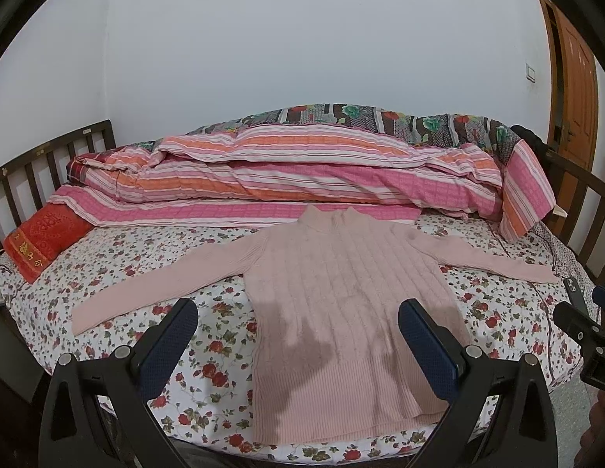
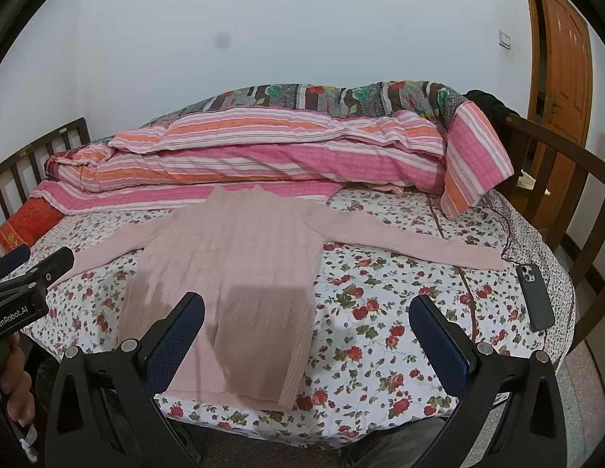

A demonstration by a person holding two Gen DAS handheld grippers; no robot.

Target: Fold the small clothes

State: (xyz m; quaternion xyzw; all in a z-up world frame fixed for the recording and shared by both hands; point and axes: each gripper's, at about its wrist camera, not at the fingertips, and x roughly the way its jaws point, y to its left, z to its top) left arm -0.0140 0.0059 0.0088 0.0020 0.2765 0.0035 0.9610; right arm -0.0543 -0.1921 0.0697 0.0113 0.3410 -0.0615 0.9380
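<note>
- left tongs point(image 1: 298, 335) wide open, nothing between the pads, hovering over the lower half of the sweater; dark blue pads, black frame
- right tongs point(image 2: 308, 335) also wide open and empty – its left pad is over the sweater's hem edge, its right pad over bare bedsheet
- each tool shows at the edge of the other's view: the right one at the right rim of the left wrist view, the left one at the left rim of the right wrist view, with a hand point(image 2: 16, 386) on its grip
- pink sweater point(image 1: 341, 312) lies flat on the bed, hem toward the cameras, collar toward the quilts, both sleeves spread out to the sides; ribbed knit, no folds in it; grey shadows of the tools fall on its lower half
- floral bedsheet point(image 2: 380, 312) under it, white with red flowers
- phone point(image 2: 534, 296) in a dark case lies on the sheet near the right edge of the bed, just beyond the right sleeve cuff, not touching it
- red cushion point(image 1: 45, 241) at the left side by the slatted bed rail point(image 1: 37, 163)
- pink-orange striped quilt point(image 1: 302, 171) bunched along the far side, collar of the sweater touching its edge; floral quilt point(image 1: 361, 117) behind that
- wooden door point(image 2: 563, 70) far right, white wall behind
</note>
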